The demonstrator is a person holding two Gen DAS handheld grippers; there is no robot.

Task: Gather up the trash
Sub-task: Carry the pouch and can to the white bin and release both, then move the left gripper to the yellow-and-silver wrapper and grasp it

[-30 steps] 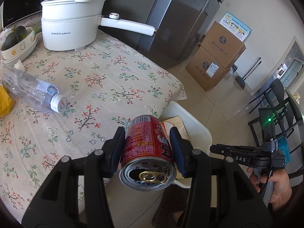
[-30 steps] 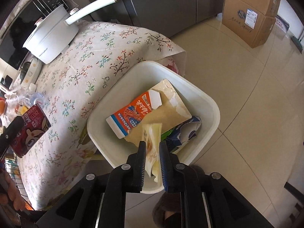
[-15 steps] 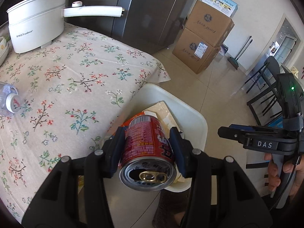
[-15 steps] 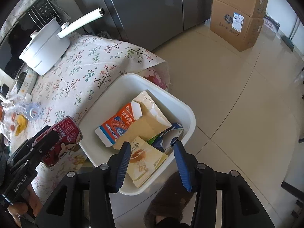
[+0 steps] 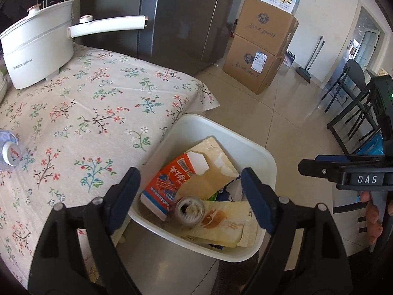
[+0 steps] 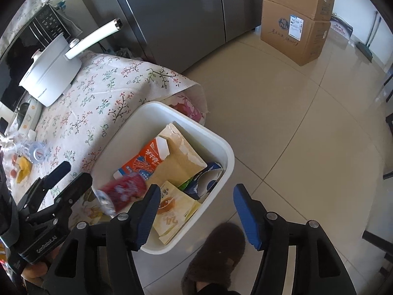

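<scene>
A white trash bin (image 5: 267, 157) (image 6: 221, 142) stands on the floor beside the table. It holds an orange carton (image 5: 169, 182) (image 6: 140, 162), a brown envelope (image 5: 211, 172) and a yellow packet (image 5: 226, 223) (image 6: 172, 206). The red can (image 5: 190, 210) (image 6: 120, 191) is falling into the bin, blurred in the right wrist view. My left gripper (image 5: 190, 194) (image 6: 68, 174) is open and empty over the bin's near edge. My right gripper (image 6: 194, 204) is open and empty over the bin's near right corner; it also shows in the left wrist view (image 5: 319, 162).
The floral table (image 5: 73, 113) carries a white pot (image 5: 36, 51) with a long handle, a clear plastic bottle (image 5: 8, 150) (image 6: 34, 150) and a yellow scrap (image 6: 23, 168). Cardboard boxes (image 5: 260, 49) and a fridge (image 5: 181, 17) stand behind. A slippered foot (image 6: 216, 253) is beside the bin. Black chairs (image 5: 353, 103) stand right.
My left gripper opened and let go of the red can, which drops into the bin. My right gripper opened wider after releasing the yellow packet into the bin.
</scene>
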